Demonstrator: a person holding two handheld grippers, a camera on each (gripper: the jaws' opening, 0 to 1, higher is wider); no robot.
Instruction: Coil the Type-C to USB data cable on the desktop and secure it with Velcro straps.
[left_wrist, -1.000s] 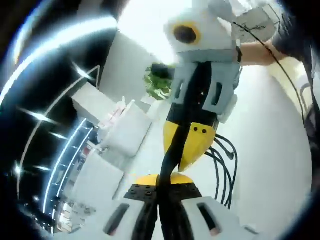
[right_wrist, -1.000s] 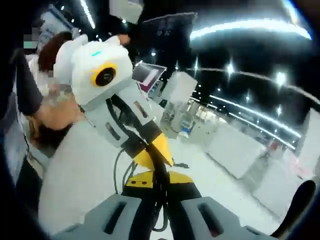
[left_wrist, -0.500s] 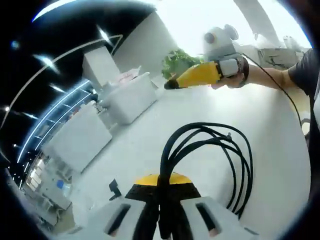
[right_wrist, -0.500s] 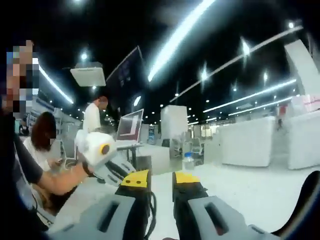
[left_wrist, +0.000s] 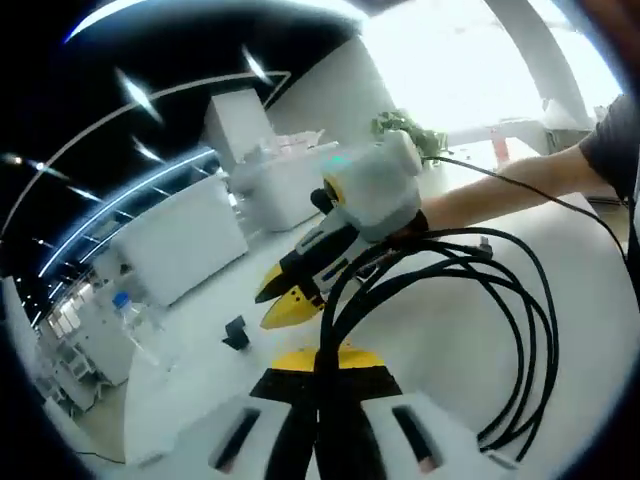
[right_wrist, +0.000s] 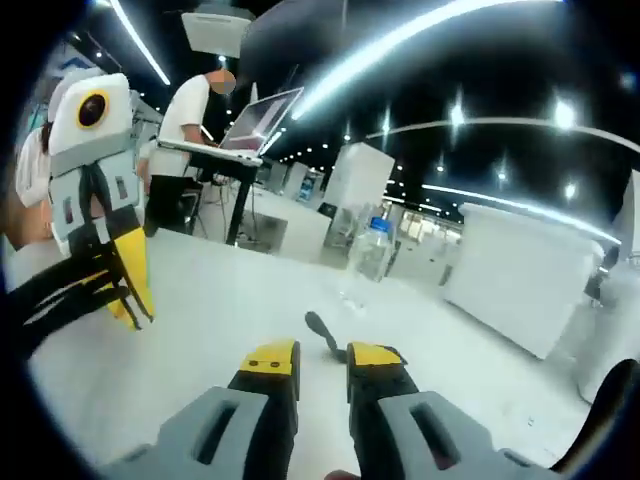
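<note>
My left gripper (left_wrist: 322, 366) is shut on a bundle of the black data cable (left_wrist: 520, 330), whose coiled loops hang out to the right above the white desktop (left_wrist: 200, 380). My right gripper (right_wrist: 322, 358) stands open just above the table, nothing between its yellow tips. A small black Velcro strap (right_wrist: 322, 333) lies on the table right ahead of those tips; it is the dark piece (left_wrist: 236, 333) in the left gripper view. There the right gripper (left_wrist: 285, 298) points down toward the strap. The left gripper (right_wrist: 135, 295) shows at the left, cable loops (right_wrist: 50, 300) beneath it.
A clear water bottle (right_wrist: 368, 255) stands beyond the strap. White boxes (left_wrist: 180, 240) line the table's far side, with a green plant (left_wrist: 405, 128) behind. A person (right_wrist: 200, 100) stands at a desk with a laptop (right_wrist: 262, 115). A forearm (left_wrist: 500, 190) reaches across.
A second ago the right gripper met the left at the cable bundle. It came off, swung away, and now sits low by the Velcro strap. The left still holds the coil.
</note>
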